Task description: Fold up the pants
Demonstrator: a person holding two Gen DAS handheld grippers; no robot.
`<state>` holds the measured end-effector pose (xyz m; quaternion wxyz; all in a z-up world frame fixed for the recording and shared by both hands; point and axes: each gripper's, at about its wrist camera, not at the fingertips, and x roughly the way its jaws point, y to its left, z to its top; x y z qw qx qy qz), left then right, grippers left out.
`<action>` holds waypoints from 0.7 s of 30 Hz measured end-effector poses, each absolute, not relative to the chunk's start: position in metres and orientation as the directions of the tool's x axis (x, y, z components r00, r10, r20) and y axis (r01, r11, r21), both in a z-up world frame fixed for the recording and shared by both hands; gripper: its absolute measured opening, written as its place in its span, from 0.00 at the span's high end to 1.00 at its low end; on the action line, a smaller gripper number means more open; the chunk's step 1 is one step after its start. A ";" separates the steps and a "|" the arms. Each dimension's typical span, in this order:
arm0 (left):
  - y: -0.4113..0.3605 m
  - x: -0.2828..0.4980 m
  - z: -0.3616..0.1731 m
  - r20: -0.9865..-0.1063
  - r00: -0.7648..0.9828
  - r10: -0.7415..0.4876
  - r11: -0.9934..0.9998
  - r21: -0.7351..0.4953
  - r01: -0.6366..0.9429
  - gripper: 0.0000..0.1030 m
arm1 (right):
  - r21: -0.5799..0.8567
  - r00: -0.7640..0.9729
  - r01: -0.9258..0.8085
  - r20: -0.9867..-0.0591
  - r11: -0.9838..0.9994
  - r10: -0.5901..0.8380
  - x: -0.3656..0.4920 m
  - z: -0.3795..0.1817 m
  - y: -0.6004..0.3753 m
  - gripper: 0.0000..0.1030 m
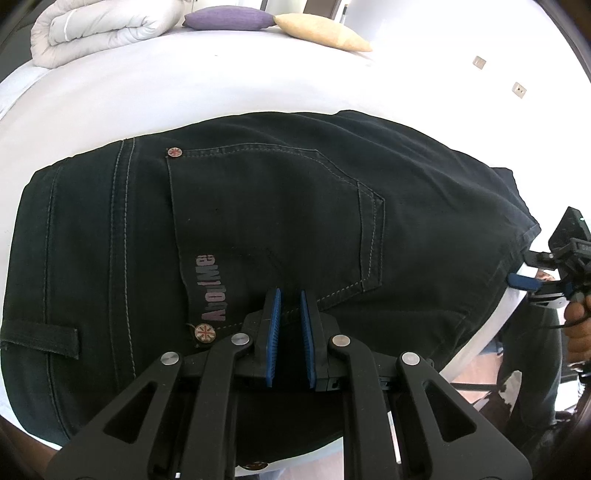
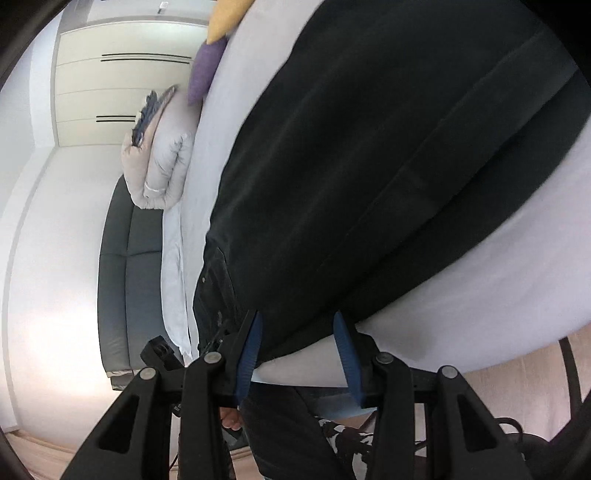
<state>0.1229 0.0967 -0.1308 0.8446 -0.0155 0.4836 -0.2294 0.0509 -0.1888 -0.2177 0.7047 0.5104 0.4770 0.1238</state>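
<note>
Left wrist view: the dark denim pants (image 1: 266,229), folded, lie on the white bed (image 1: 184,85) directly ahead of the left hand-held gripper (image 1: 290,317), whose blue pads stand narrow, nearly closed, over the back pocket. The right hand-held gripper (image 2: 297,343) stands partly open at the pants' edge, gripping nothing. Beyond lie a purple cushion (image 1: 229,18) and a rolled white duvet (image 1: 99,29).

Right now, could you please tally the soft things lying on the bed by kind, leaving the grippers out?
Pants: 1, the black pants spread on the white bed.
Cushions: 2, a purple cushion and a yellow cushion.
Rolled duvets: 1, a pale duvet.
Total: 4
</note>
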 end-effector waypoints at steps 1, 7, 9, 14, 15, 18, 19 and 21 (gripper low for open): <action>0.097 0.123 -0.131 -0.809 0.428 -0.403 0.894 -0.248 0.372 0.89 | 0.839 0.517 0.311 -0.544 0.447 0.661 0.052 -0.221 -0.188 0.58; 0.096 0.122 -0.130 -0.813 0.426 -0.397 0.894 -0.239 0.378 0.89 | 0.852 0.495 0.293 -0.523 0.433 0.694 0.062 -0.232 -0.173 0.80; 0.095 0.121 -0.129 -0.817 0.424 -0.391 0.894 -0.227 0.387 0.89 | 0.847 0.484 0.285 -0.531 0.448 0.696 0.067 -0.236 -0.169 0.92; 0.093 0.117 -0.126 -0.836 0.412 -0.363 0.890 -0.180 0.419 0.89 | 0.849 0.485 0.249 -0.525 0.465 0.699 0.054 -0.240 -0.169 0.98; 0.094 0.116 -0.126 -0.837 0.409 -0.363 0.888 -0.179 0.424 0.89 | 0.848 0.487 0.245 -0.526 0.469 0.697 0.049 -0.242 -0.168 0.98; 0.099 0.113 -0.125 -0.837 0.403 -0.369 0.886 -0.186 0.424 0.89 | 0.854 0.490 0.240 -0.517 0.461 0.702 0.048 -0.248 -0.159 0.98; 0.100 0.113 -0.124 -0.837 0.405 -0.368 0.888 -0.187 0.421 0.89 | 0.855 0.492 0.235 -0.516 0.463 0.702 0.049 -0.247 -0.158 0.98; 0.098 0.112 -0.121 -0.834 0.420 -0.358 0.895 -0.179 0.409 0.89 | 0.861 0.493 0.235 -0.506 0.452 0.707 0.052 -0.245 -0.159 0.93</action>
